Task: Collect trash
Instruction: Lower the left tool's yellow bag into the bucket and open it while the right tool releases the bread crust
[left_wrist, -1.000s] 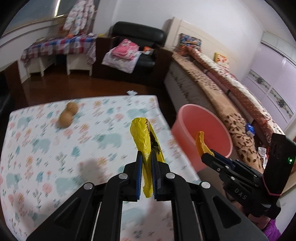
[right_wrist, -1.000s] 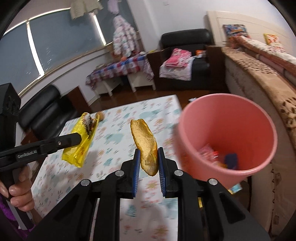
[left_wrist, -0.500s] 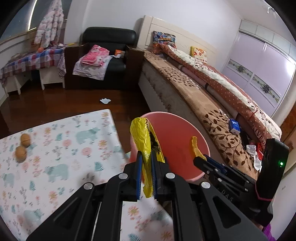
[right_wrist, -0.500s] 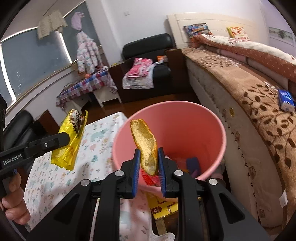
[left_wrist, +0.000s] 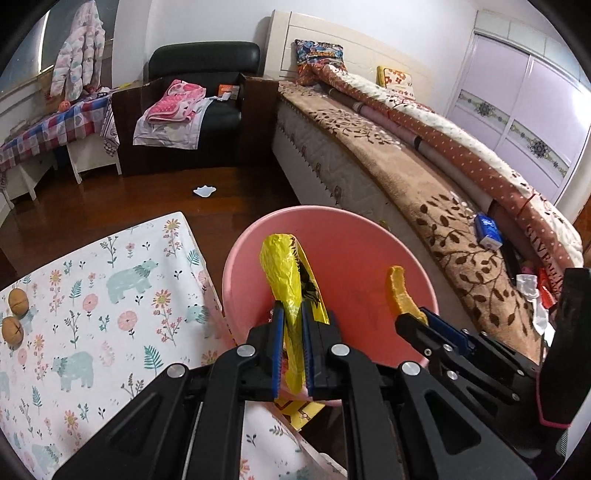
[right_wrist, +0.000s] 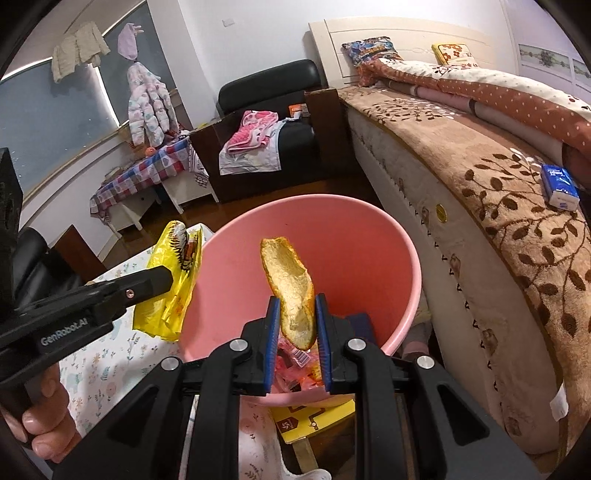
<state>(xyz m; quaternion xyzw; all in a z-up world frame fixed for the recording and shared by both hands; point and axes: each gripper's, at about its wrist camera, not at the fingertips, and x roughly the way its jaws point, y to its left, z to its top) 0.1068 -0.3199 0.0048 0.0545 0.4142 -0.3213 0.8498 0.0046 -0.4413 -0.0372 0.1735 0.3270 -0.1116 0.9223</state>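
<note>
Bedroom, dark wood floor (left_wrist: 110, 192), black armchair (left_wrist: 207, 59) at the back wall with pink clothes on it, long bed (left_wrist: 424, 173) down the right side. My table (left_wrist: 92, 314) with the floral bear cloth fills the lower left of the left view; two walnuts (left_wrist: 14, 314) sit near its left edge, well apart from everything else. White scrap of paper (left_wrist: 204, 191) on the floor past the table's far edge.

Just off the table's right edge stands the pink bin (left_wrist: 354, 243), wrappers already at its bottom in the right view, a yellow box (right_wrist: 314, 417) under it on the floor.

My left gripper (left_wrist: 293, 321) is clamped on a crumpled yellow wrapper (left_wrist: 284, 273), which stands up from the pads, over the near-left part of the bin's rim. In the right view the same wrapper (right_wrist: 173, 280) hangs at the bin's left rim, partly over the table edge, my hand (right_wrist: 40, 432) on the handle at lower left.

My right gripper (right_wrist: 295, 314) is pinched on an orange peel (right_wrist: 291, 284), pads pressing both sides, peel upright and over the bin's open mouth. From the left view the peel (left_wrist: 400, 295) shows at the bin's right side.

Blue tissue pack (left_wrist: 488, 232) lies on the bed's brown cover, far right.
</note>
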